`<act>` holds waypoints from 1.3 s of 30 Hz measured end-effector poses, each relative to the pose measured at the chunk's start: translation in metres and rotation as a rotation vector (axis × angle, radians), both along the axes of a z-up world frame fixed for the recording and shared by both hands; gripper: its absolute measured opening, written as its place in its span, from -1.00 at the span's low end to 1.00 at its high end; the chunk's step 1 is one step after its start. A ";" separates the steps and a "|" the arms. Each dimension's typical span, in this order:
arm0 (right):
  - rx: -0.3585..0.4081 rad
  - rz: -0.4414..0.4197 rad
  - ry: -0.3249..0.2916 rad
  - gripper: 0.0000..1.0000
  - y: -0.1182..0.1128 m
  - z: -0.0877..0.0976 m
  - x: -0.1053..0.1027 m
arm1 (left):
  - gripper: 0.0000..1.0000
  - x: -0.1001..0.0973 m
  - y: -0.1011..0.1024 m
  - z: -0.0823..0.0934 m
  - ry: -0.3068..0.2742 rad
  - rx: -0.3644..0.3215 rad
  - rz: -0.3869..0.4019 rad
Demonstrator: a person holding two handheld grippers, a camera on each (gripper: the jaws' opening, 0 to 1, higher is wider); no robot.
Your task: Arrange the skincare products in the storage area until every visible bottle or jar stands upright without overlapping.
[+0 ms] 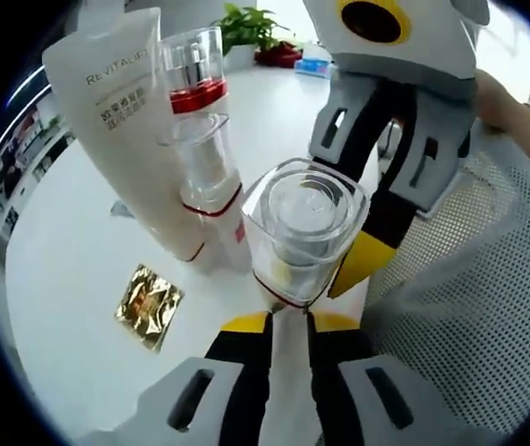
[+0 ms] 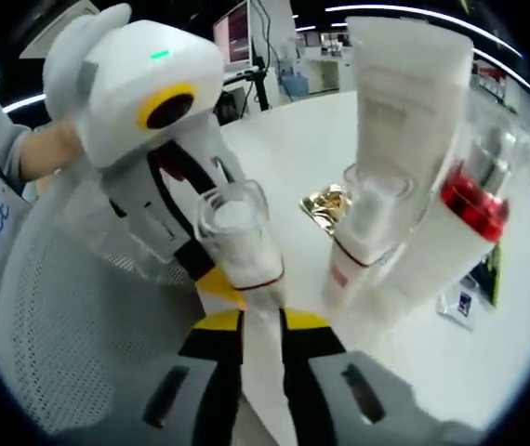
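Both grippers clamp one clear-capped bottle (image 1: 300, 237) beside three upright containers.

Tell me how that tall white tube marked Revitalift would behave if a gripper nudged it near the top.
The white tube stands tall on a narrow end, so a high nudge would probably tip it. The clear-capped bottles stand very close, perhaps touching; it could knock them. Its smooth, flat-sided body looks soft, so it may flex and slip.

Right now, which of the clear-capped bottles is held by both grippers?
The bottle nearest the cameras, held low by both grippers. The other two, one with a red band, stand free by the tube.
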State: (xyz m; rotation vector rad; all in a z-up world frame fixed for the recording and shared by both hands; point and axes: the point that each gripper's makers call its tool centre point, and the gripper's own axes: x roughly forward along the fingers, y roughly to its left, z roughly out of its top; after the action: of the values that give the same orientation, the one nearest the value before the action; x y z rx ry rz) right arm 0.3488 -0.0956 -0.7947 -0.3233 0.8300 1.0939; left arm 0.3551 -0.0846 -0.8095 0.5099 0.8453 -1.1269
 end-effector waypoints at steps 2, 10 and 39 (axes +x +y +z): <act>-0.012 -0.013 0.000 -0.69 -0.004 -0.002 0.001 | -0.79 0.000 -0.002 0.000 0.001 -0.003 -0.003; -0.038 -0.047 -0.008 -0.68 -0.014 -0.004 0.006 | -0.81 0.001 -0.011 0.000 0.005 -0.017 0.000; -0.135 -0.103 -0.027 -0.69 -0.036 -0.013 0.016 | -0.85 0.011 -0.034 0.002 -0.005 -0.057 0.034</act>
State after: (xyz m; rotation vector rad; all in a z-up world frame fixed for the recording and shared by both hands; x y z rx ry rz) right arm 0.3645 -0.1318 -0.8078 -0.4030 0.8890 0.9381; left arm 0.3665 -0.1188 -0.8079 0.4497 0.8129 -1.1152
